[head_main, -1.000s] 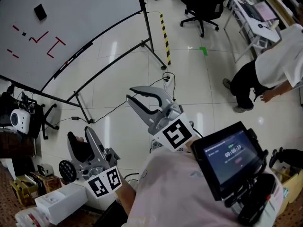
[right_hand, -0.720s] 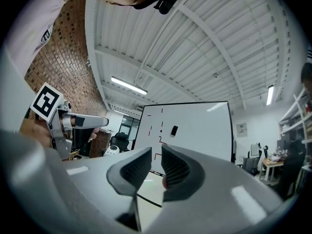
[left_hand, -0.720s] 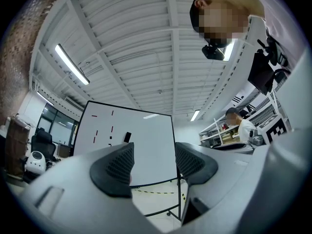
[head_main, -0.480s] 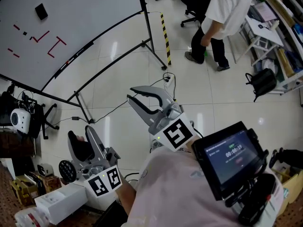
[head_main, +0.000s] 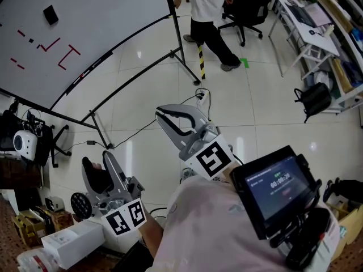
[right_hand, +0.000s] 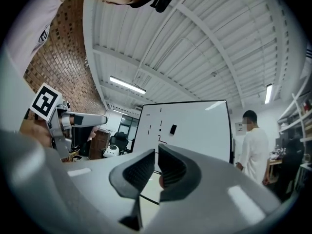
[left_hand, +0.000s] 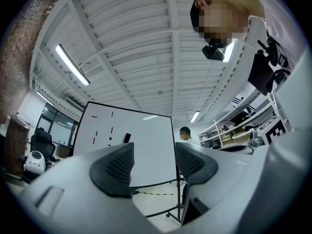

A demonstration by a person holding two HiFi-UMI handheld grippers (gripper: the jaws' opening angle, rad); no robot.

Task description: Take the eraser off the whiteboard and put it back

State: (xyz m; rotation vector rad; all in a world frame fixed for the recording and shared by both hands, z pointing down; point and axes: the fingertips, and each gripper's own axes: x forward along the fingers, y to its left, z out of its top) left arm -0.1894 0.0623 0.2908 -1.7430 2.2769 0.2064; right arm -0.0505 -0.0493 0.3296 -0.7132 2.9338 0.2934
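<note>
The black eraser (head_main: pixel 50 15) sticks to the whiteboard (head_main: pixel 108 27) at the upper left, above some red pen marks. It also shows small and far off in the left gripper view (left_hand: pixel 126 137) and the right gripper view (right_hand: pixel 172 129). My left gripper (head_main: pixel 96 158) hangs low at the left, well away from the board. Its jaws (left_hand: pixel 154 162) are open by a small gap with nothing between them. My right gripper (head_main: pixel 161 113) is held mid-floor, pointing toward the board. Its jaws (right_hand: pixel 156 165) are shut and empty.
A person in a white shirt (head_main: pixel 207 4) walks by the board's right stand leg (head_main: pixel 180 50). A yellow-black strip (head_main: pixel 198 47) and a cable (head_main: pixel 199 95) lie on the tiled floor. Office chairs (head_main: pixel 249 4) stand at the back, desks and a black bag (head_main: pixel 312 98) at the right. A screen (head_main: pixel 275 187) sits by my right arm.
The person in white has walked from the far right across to the board's stand at the top middle. Both grippers have barely moved, and the eraser stays on the board.
</note>
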